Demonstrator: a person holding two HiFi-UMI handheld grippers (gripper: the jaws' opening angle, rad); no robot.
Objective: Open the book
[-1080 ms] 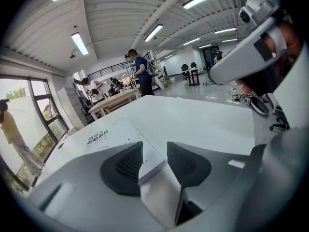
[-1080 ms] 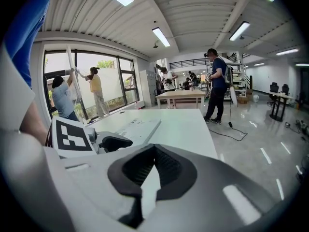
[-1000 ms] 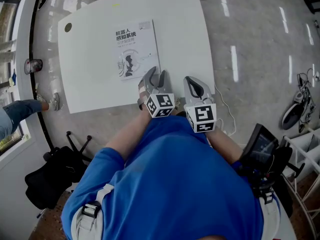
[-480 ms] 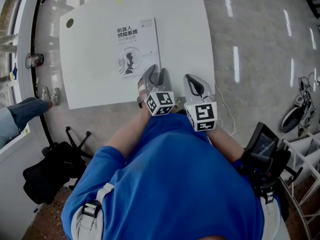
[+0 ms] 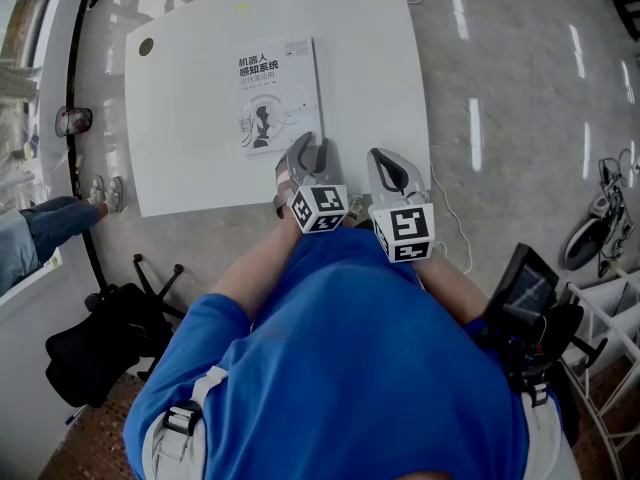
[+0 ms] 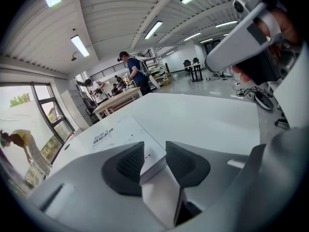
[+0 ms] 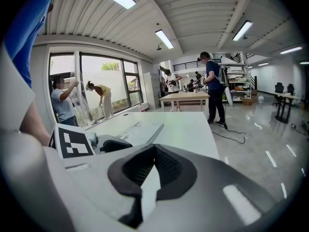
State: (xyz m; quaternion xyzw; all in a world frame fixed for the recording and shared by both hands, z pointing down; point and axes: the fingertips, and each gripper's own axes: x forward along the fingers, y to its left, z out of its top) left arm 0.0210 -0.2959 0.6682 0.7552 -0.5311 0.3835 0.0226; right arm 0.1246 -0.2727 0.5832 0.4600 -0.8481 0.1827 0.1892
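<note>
Book (image 5: 277, 93): closed, white cover with dark print facing up, flat on the table (image 5: 190, 158). Its near right corner lies at the left gripper (image 5: 308, 153).
Shirt (image 5: 350, 368): blue, on the person, fills the near part of the head view.
Right gripper (image 5: 390, 171): over the table's near edge, just right of the left gripper, apart from the book. Jaw tips are pressed together, with nothing between them.
Left gripper: jaws spread, and they have just been closing. The book's corner, page edges showing, stands between the pads (image 6: 128, 163). No firm pinch on it shows.
Table: white, with a round hole (image 5: 147, 46) near its far left corner.
Bag (image 5: 100, 343): black, on the floor left of the person.
Floor (image 5: 500, 88): glossy grey. A cable (image 5: 455, 223) lies beside the table's right edge.
Bystander (image 7: 212, 88): stands beyond the table's far end, seen in the right gripper view.
</note>
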